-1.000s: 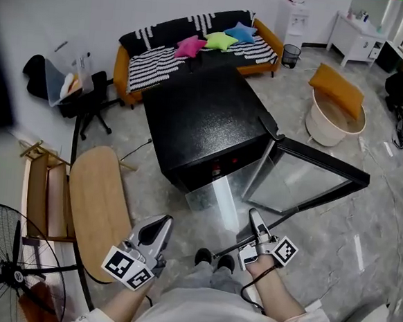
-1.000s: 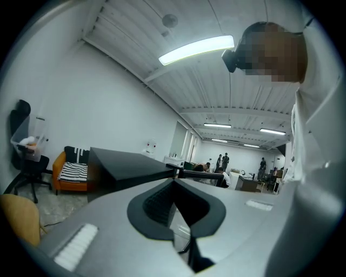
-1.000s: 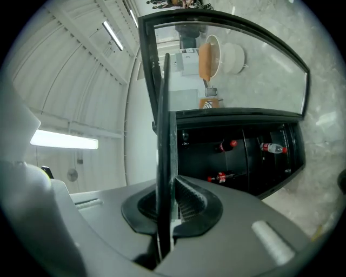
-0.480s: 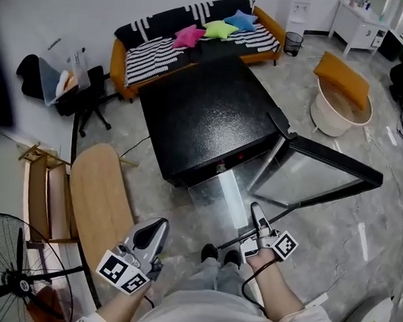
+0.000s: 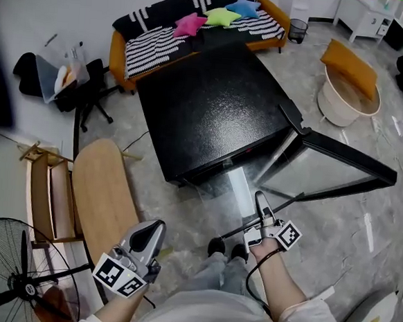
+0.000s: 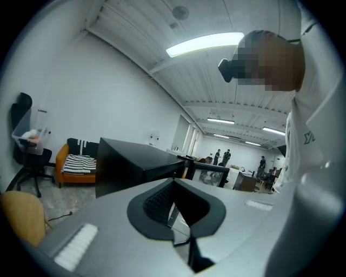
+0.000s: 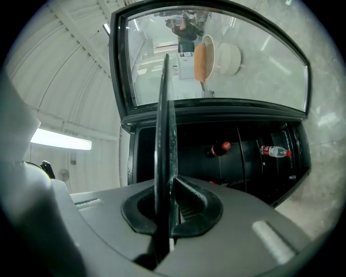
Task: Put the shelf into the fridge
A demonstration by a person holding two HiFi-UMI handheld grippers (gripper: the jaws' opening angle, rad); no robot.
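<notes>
The black fridge [image 5: 212,116] stands in the middle of the head view, its glass door [image 5: 332,174] swung open to the right. My right gripper [image 5: 259,202] is shut on the near edge of the glass shelf [image 5: 237,191], which reaches toward the fridge's open front. In the right gripper view the shelf [image 7: 164,124] shows edge-on, clamped between the jaws of the right gripper [image 7: 167,189], and the dark fridge interior [image 7: 254,173] holds two bottles. My left gripper [image 5: 154,229] hangs lower left, shut and empty; the left gripper [image 6: 174,186] faces the fridge's side.
A wooden oval tabletop [image 5: 101,197] and a wooden rack [image 5: 46,193] stand at the left, a fan [image 5: 12,274] below them. The person's feet [image 5: 226,249] are just before the fridge. A sofa [image 5: 198,31], an office chair [image 5: 82,92] and a tub [image 5: 345,99] lie beyond.
Both hands have sunk a little and come nearer the fridge front. The shelf stays clamped in the right gripper; the left gripper remains shut and empty.
</notes>
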